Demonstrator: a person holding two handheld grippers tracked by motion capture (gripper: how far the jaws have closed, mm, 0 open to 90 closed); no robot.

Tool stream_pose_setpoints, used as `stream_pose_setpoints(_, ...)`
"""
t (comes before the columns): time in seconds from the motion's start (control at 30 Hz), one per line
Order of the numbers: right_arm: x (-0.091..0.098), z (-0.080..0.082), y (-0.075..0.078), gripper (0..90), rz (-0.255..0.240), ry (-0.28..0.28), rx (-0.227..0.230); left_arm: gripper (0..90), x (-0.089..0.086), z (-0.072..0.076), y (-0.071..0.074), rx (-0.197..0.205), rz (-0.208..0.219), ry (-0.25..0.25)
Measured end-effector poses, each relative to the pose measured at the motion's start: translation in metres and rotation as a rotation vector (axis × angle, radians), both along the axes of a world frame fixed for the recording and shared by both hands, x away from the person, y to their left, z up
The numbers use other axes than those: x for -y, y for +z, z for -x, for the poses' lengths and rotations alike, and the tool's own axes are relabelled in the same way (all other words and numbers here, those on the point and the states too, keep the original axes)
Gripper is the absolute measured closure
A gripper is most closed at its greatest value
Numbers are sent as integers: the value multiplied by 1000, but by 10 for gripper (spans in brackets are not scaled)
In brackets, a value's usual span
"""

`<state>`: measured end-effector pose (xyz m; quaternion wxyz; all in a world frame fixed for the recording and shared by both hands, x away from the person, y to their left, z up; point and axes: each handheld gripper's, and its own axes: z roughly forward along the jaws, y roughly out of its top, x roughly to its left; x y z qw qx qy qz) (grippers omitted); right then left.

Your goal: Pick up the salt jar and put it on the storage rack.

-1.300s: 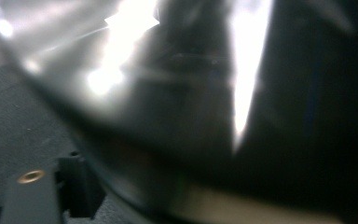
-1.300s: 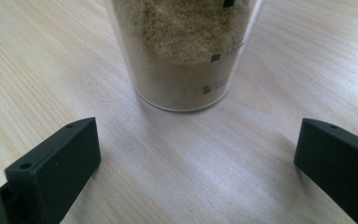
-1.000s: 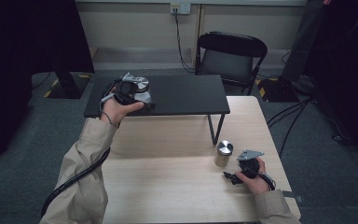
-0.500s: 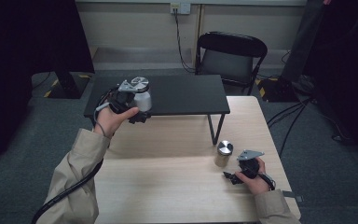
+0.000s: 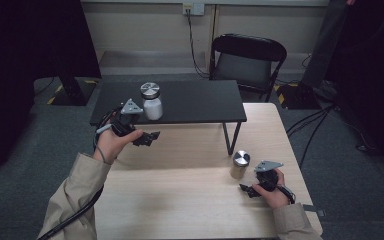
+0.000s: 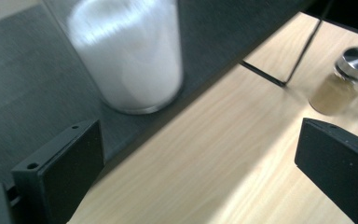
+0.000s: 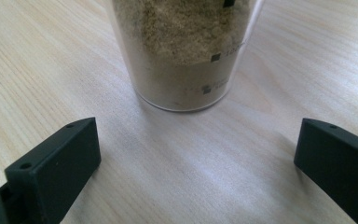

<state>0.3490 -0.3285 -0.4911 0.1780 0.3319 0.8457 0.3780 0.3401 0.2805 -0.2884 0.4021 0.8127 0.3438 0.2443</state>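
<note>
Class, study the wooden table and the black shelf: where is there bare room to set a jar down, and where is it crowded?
The black shelf is bare right of the white jar. The wooden table is bare between the left gripper and the brown jar. It is crowded where the right gripper sits beside that jar.

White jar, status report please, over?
Left tool open, clear of white jar on black shelf. Right tool open beside brown jar. Nothing in the way.
</note>
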Motion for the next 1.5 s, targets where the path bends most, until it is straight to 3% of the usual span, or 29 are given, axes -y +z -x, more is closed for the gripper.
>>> stream_pose_setpoints(0.43,0,0,0,0,0,0,0,11,-8,17,-26,-25,2,-25)
stream_pose_setpoints(1.5,0,0,0,0,0,-2,0,13,-15,41,-90,-80,-9,-73)
